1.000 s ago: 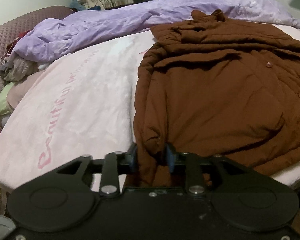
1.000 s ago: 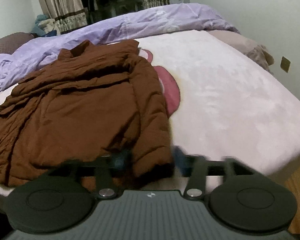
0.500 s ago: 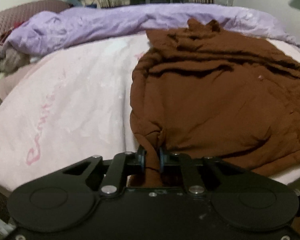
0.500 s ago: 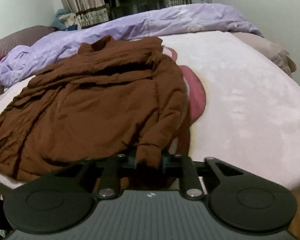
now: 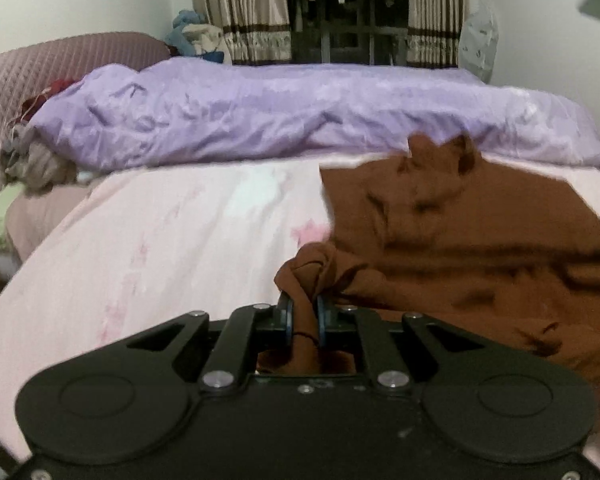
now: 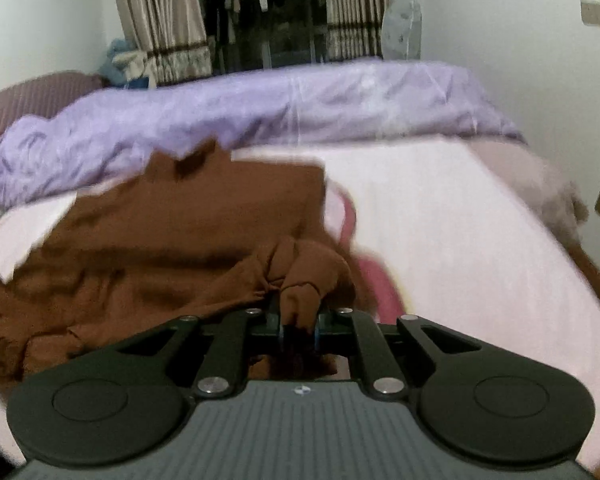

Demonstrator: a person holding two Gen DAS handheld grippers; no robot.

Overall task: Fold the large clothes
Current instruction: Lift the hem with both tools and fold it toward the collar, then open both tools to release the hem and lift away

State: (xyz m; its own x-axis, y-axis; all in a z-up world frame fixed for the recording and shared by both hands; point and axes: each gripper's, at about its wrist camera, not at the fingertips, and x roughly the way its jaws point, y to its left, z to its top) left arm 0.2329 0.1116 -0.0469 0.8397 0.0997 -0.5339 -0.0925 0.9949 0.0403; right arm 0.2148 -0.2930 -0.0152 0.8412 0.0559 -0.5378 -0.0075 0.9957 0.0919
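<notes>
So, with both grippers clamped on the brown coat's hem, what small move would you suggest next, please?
Probably carry both corners forward toward the collar: the left gripper and right gripper each pinch bunched fabric of the brown coat, already raised off the bed.

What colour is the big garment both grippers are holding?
Plain dark brown. The garment shows best in the left wrist view, spread on the pink bed cover.

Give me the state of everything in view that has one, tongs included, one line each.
left tongs: shut on the brown jacket's hem corner
right tongs: shut on the brown jacket's other hem corner
brown jacket: near edge bunched and lifted, collar end lying on the bed
purple duvet: rumpled, heaped along the far side
pink sheet: spread flat over the bed
curtains: drawn apart
</notes>
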